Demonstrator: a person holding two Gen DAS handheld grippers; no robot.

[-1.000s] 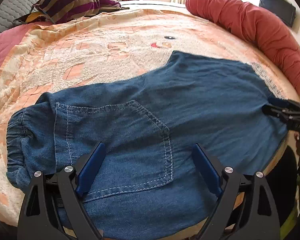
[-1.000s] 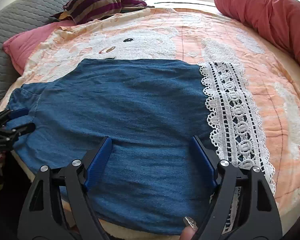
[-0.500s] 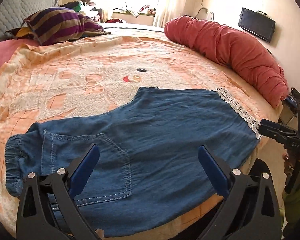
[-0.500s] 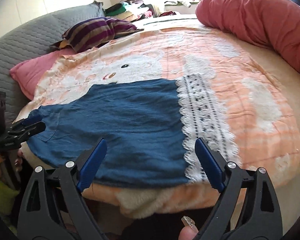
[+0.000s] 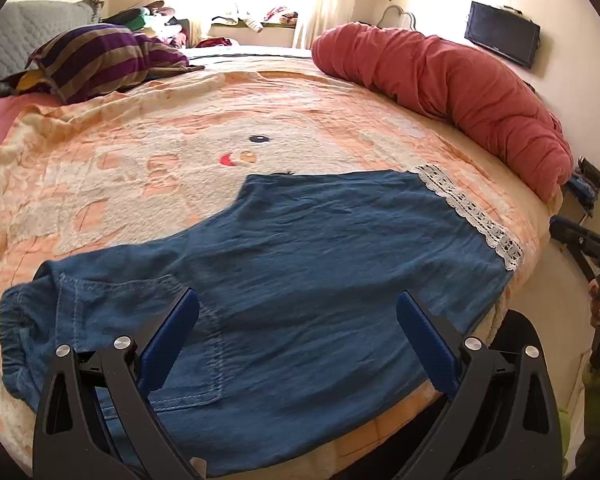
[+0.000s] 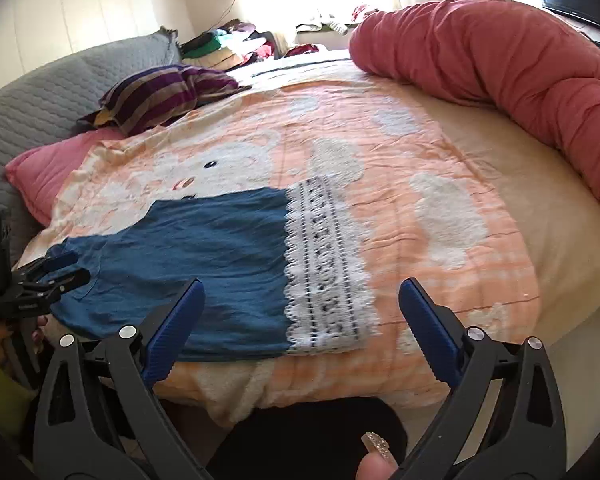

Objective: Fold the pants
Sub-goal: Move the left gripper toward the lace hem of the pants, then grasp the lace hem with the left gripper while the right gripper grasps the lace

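Although the pants (image 5: 300,280) lie flat along the near edge of the blanket (image 5: 140,152), doubled leg over leg with the lace hem (image 6: 324,264) at one end, they look only half folded (a crosswise fold likely remains). Both left gripper (image 5: 298,328) and right gripper (image 6: 300,320) hover above them, jaws just opened wide, holding nothing. Beyond the pants, a red bolster (image 6: 500,60) and striped pillow (image 5: 100,56) sit well clear.

Blue denim pants (image 6: 204,264) flat on the peach blanket (image 6: 420,240), white lace hem (image 6: 324,272) at their right, right gripper (image 6: 300,312) jaws just opened wide, empty, above the blanket's near edge, left gripper (image 6: 60,272) at the pants' left end.
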